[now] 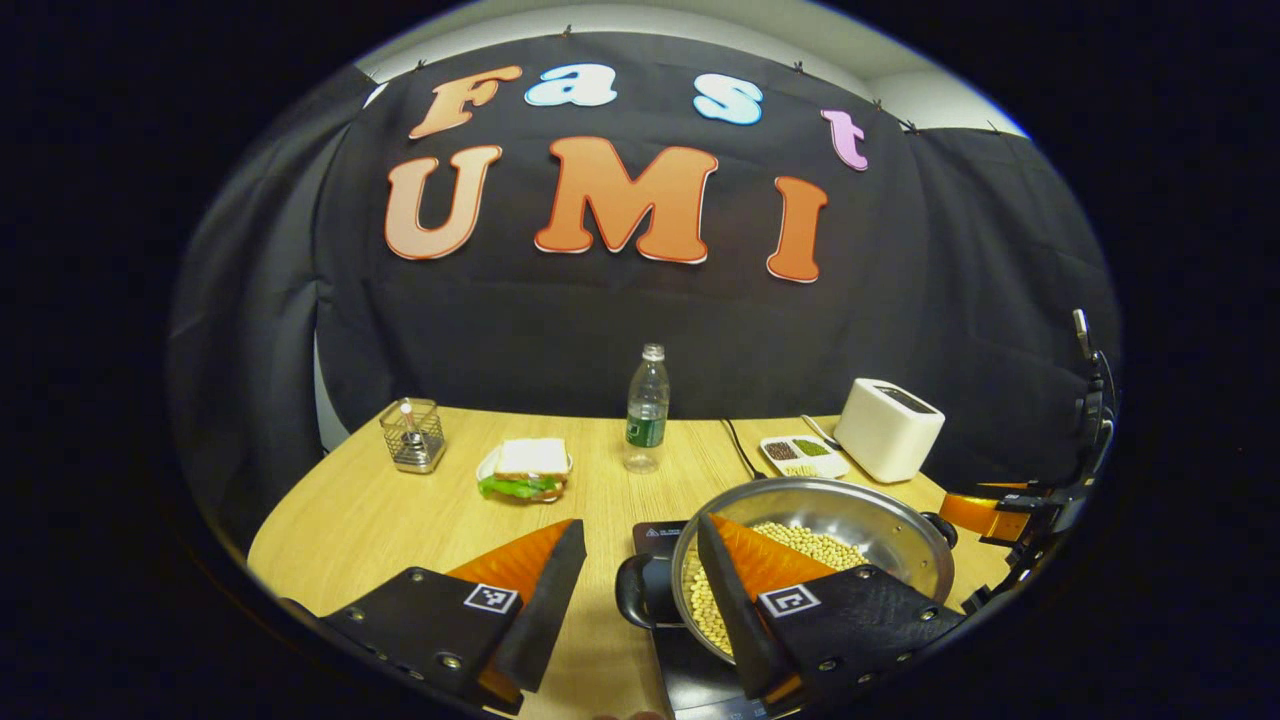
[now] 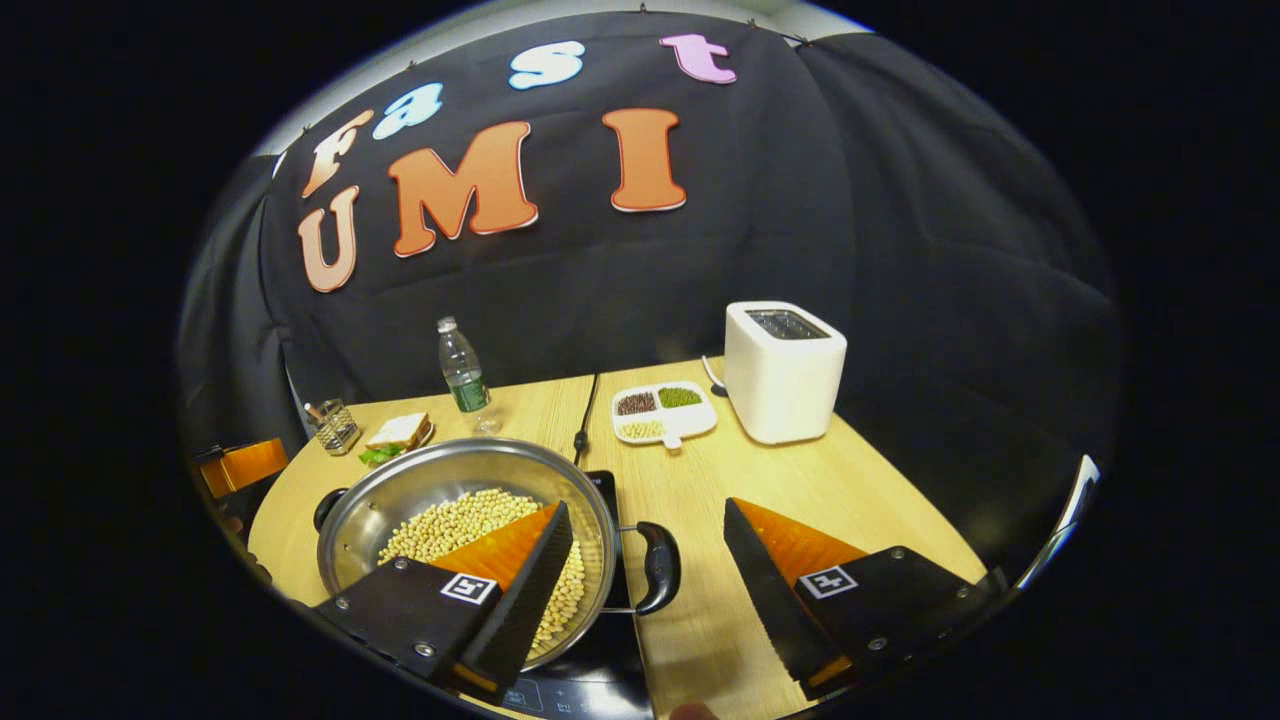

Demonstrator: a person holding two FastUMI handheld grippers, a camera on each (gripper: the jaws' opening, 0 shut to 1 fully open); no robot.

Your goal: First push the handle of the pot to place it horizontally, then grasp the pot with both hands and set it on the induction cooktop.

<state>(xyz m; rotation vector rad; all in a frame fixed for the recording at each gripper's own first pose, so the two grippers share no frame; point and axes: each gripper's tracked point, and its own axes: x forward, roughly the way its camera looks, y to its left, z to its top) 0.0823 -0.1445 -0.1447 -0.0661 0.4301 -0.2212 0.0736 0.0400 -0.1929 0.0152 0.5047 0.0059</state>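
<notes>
A: Report the location of the pot.
B: The steel pot (image 2: 460, 500) sits on the black induction cooktop (image 2: 600, 690) on the wooden table (image 2: 860, 480). It contains pale beans, probably soybeans (image 2: 450, 520). One black side handle (image 2: 660, 567) points toward the right gripper (image 2: 650, 575).

A: Gripper states?
B: Left gripper (image 1: 640, 590): fingers apart, one finger over the pot's bowl, the near handle (image 1: 635, 590) in the gap between them. Right gripper: fingers apart, one finger above the beans, the other outside the pot, the side handle between them. Contact cannot be confirmed for either.

A: Other containers?
B: A white divided dish (image 2: 665, 410) holds dark, green and pale grains in separate compartments. A wire mesh holder (image 1: 413, 435) holds small items, unidentifiable. A clear plastic bottle (image 1: 647, 408) stands upright. A plate (image 1: 525, 470) carries a sandwich. A white toaster (image 2: 783, 370) stands beside the divided dish.
</notes>
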